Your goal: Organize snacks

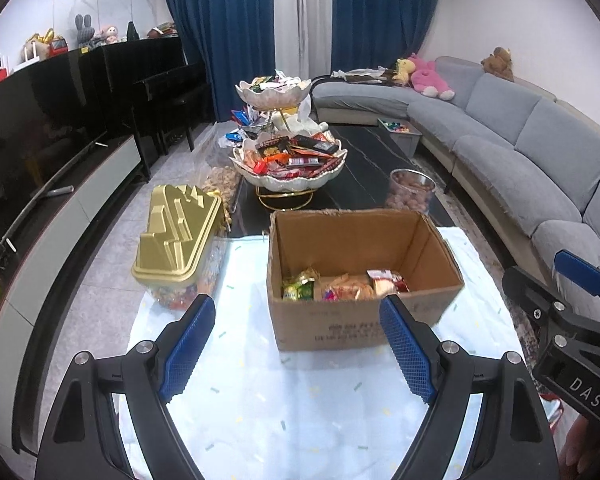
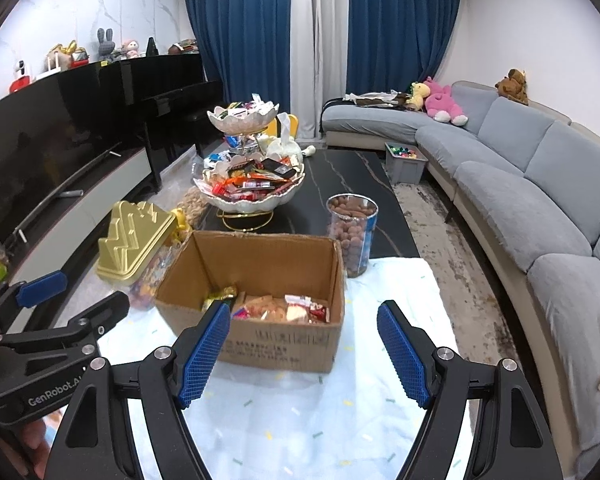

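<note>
An open cardboard box (image 1: 340,320) stands on a pale cloth and holds several snack packets (image 1: 340,286); it also shows in the right wrist view (image 2: 280,344) with the packets (image 2: 284,308). A two-tier shell-shaped stand (image 1: 290,176) heaped with snacks stands behind it on the black table, seen too in the right wrist view (image 2: 252,196). My left gripper (image 1: 296,344) is open and empty, just in front of the box. My right gripper (image 2: 304,356) is open and empty, in front of the box's right corner.
A gold-lidded container (image 1: 176,232) of sweets sits left of the box. A clear jar of nuts (image 2: 352,232) stands behind the box to the right. A grey bin (image 2: 404,164) sits by the grey sofa (image 2: 540,184). A TV unit (image 1: 40,184) runs along the left.
</note>
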The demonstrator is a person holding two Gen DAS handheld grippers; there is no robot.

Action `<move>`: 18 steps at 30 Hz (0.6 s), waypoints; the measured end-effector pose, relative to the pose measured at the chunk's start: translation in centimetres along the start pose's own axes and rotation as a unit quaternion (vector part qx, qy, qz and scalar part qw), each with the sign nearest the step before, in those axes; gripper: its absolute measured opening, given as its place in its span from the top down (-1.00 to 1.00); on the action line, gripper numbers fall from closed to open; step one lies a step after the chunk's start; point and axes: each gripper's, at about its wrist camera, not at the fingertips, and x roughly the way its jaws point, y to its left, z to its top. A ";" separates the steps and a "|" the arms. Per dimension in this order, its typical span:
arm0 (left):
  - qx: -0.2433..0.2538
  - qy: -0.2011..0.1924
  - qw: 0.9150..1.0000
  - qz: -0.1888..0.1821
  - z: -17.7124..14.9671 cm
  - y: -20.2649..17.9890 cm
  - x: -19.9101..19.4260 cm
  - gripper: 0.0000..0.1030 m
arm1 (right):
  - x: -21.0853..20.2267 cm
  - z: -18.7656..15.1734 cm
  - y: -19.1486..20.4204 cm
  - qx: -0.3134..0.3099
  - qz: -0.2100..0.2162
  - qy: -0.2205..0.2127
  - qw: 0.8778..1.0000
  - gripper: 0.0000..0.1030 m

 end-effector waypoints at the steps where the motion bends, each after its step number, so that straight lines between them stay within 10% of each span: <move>1: 0.000 -0.001 1.000 0.000 -0.4 -0.1 -0.5 -0.64 | -0.5 -0.4 -0.1 0.000 0.000 0.000 1.000 -0.49; 18: -0.005 -0.001 1.000 -0.008 -7.5 -0.3 -6.7 -0.70 | -7.3 -6.6 0.4 -0.008 0.011 0.011 1.000 -0.49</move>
